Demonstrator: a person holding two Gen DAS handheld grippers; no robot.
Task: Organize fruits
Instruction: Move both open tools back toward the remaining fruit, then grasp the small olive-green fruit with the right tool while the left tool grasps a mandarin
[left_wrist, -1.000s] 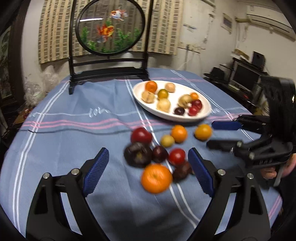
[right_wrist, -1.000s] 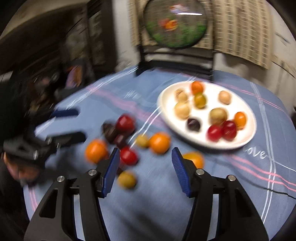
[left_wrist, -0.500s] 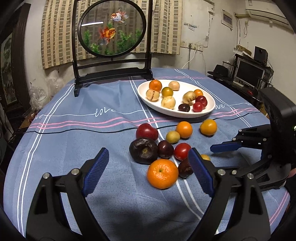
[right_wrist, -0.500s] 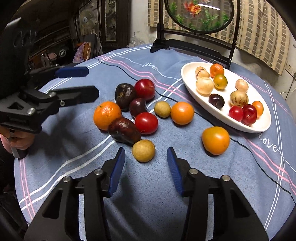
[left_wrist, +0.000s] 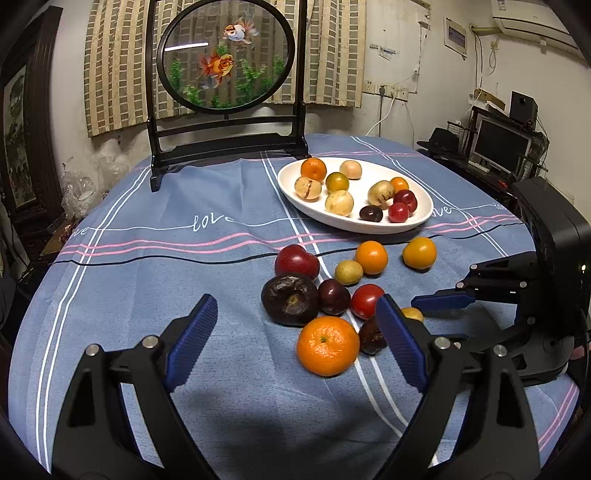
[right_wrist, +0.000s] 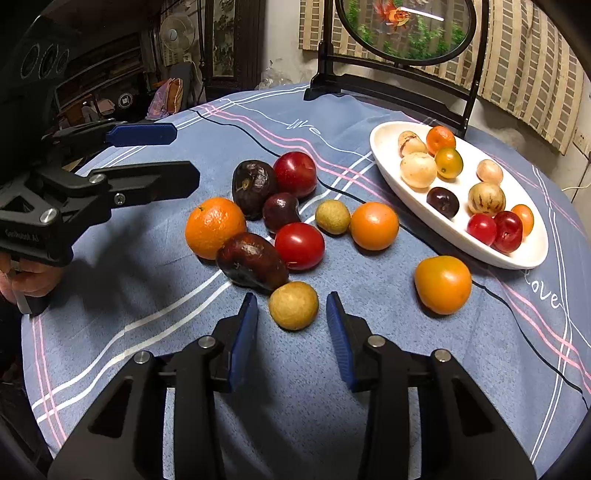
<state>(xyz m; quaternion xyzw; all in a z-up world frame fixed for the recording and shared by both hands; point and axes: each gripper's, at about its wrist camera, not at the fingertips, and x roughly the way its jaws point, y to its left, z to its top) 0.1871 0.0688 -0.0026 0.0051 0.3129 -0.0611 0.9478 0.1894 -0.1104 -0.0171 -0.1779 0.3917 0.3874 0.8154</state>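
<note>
The right gripper (right_wrist: 291, 325), its blue-padded jaws spread, is sitting low over the blue striped tablecloth (right_wrist: 369, 369) with a small round yellow-brown fruit (right_wrist: 293, 305) lying just ahead between its fingertips, untouched. That fruit is resting against a dark brown wrinkled oblong fruit (right_wrist: 252, 261), which is touching a red tomato (right_wrist: 299, 246) and a large orange mandarin (right_wrist: 215, 228). The left gripper (left_wrist: 295, 321) is hanging spread wide, holding nothing (the mandarin (left_wrist: 328, 346) lies just ahead of it). The white oval plate (right_wrist: 458, 229), carrying ten small fruits, is standing well apart, beyond the loose cluster.
</note>
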